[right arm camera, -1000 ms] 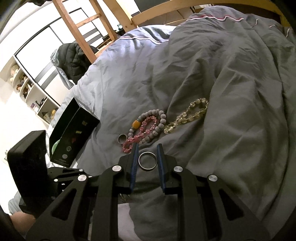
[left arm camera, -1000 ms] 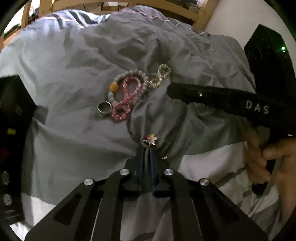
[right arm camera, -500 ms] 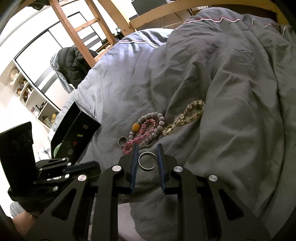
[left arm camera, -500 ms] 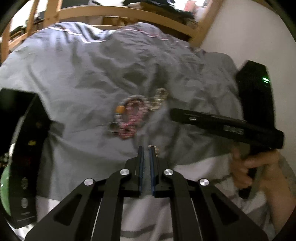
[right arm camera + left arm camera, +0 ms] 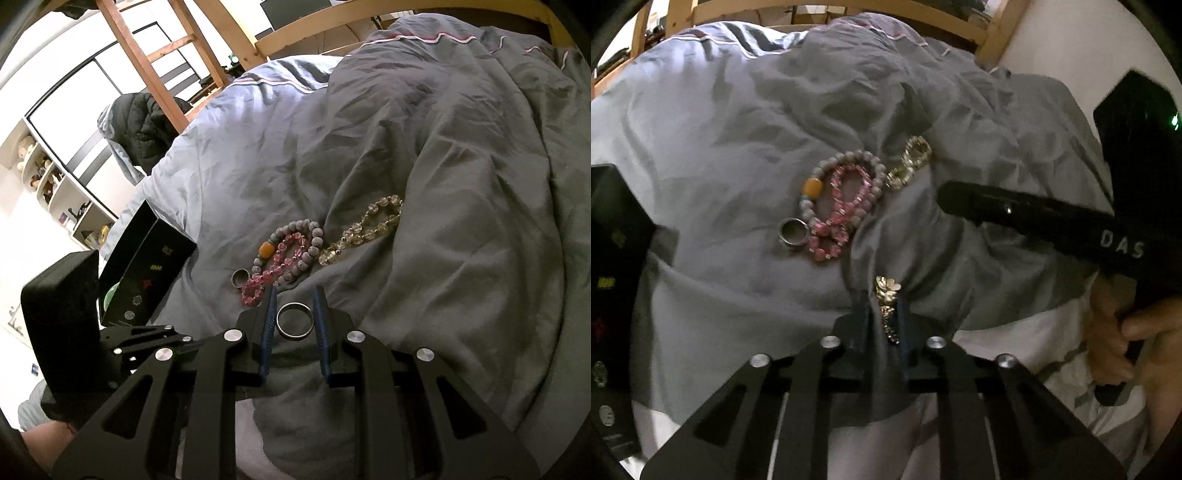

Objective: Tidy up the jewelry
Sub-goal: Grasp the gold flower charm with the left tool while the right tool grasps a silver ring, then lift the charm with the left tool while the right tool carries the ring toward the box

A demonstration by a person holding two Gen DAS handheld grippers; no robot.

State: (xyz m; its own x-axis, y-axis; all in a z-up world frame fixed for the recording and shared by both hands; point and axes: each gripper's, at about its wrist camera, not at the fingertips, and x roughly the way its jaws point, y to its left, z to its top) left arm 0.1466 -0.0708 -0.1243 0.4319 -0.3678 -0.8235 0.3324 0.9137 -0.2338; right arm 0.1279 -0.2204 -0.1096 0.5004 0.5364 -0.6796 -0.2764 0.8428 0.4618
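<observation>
Left wrist view: the left gripper [image 5: 884, 314] sits low over the grey duvet [image 5: 738, 147], its jaws slightly apart around a gold flower brooch [image 5: 887, 291]; whether they actually pinch it I cannot tell, since the lower chain part blurs into shadow between the blue pads. A fold of duvet bunches up right there too. Ahead lies a cluster: a grey stone-bead bracelet [image 5: 849, 158] with 1 orange bead, a pink faceted-bead bracelet [image 5: 846, 206] looped inside it, a plain metal ring [image 5: 793, 233] touching the pink beads, and a pale yellow crystal bracelet [image 5: 910, 162] just beside. The right gripper [image 5: 945, 195] crosses in from the right, the right hand [image 5: 1123, 339] wrapped on its handle. A black box [image 5: 617, 277] is cut off at the left edge, its printing too dim to read.

Right wrist view: the right gripper [image 5: 294, 310] has its jaws closed against both sides of a smooth silver ring [image 5: 294, 320], lying flat between the ribbed blue pads. The bead cluster rests just beyond on the crumpled duvet [image 5: 461, 184]. The open black box [image 5: 147, 266] stands to the left, something green half-hidden inside. The wooden bed frame [image 5: 332, 26] rims the top.
</observation>
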